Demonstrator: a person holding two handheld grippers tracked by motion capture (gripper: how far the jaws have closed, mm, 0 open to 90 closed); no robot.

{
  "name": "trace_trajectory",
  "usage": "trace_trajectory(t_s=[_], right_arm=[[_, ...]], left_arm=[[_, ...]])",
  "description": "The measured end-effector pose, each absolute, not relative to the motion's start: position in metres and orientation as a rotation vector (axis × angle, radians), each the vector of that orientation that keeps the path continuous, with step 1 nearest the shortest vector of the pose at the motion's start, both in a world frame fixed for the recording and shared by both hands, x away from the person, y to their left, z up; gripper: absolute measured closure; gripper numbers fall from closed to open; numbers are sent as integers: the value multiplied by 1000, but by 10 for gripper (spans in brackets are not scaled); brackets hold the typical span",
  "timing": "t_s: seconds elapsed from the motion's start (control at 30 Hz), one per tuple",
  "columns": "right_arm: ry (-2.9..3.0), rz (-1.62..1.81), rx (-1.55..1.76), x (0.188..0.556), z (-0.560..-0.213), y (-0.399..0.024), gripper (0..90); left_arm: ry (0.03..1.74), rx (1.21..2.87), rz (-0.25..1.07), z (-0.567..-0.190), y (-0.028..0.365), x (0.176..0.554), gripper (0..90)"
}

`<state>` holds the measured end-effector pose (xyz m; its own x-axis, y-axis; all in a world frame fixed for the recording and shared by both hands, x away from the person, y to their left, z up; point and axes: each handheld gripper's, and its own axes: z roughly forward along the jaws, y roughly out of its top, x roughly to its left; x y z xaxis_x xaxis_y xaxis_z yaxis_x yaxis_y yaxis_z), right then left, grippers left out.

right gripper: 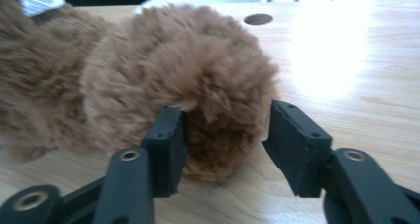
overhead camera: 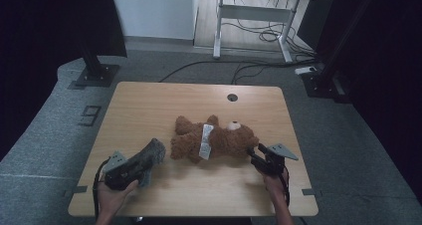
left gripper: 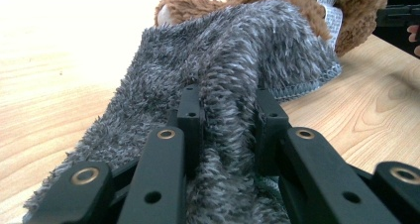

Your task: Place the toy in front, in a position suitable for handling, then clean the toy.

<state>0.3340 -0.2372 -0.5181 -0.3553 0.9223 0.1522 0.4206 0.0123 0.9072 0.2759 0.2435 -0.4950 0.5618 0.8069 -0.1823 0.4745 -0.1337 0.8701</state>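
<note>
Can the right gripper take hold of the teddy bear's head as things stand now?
Probably yes: the right gripper is open, with the teddy bear's head already between its jaws and nothing in the way.

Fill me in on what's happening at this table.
A person works two handheld grippers over a wooden table. The left gripper is clamped on a fuzzy grey cloth, which reaches up against a brown teddy bear lying on its side. The right gripper sits at the bear's head, jaws apart around a tuft of fur, one pad touching, not squeezing.
</note>
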Motion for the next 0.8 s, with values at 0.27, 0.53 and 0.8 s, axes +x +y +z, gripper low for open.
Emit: trace_trajectory(t_s=[0.27, 0.53, 0.8], right_arm=[[1803, 1341, 1347, 335, -511, -230, 288], [1804, 1337, 1355, 337, -512, -231, 263], [1818, 1332, 1357, 339, -513, -232, 253]], left_arm=[[1054, 1745, 403, -487, 242, 274, 703], [1035, 1734, 413, -479, 236, 278, 703], [1020, 1711, 405, -468, 233, 279, 703]])
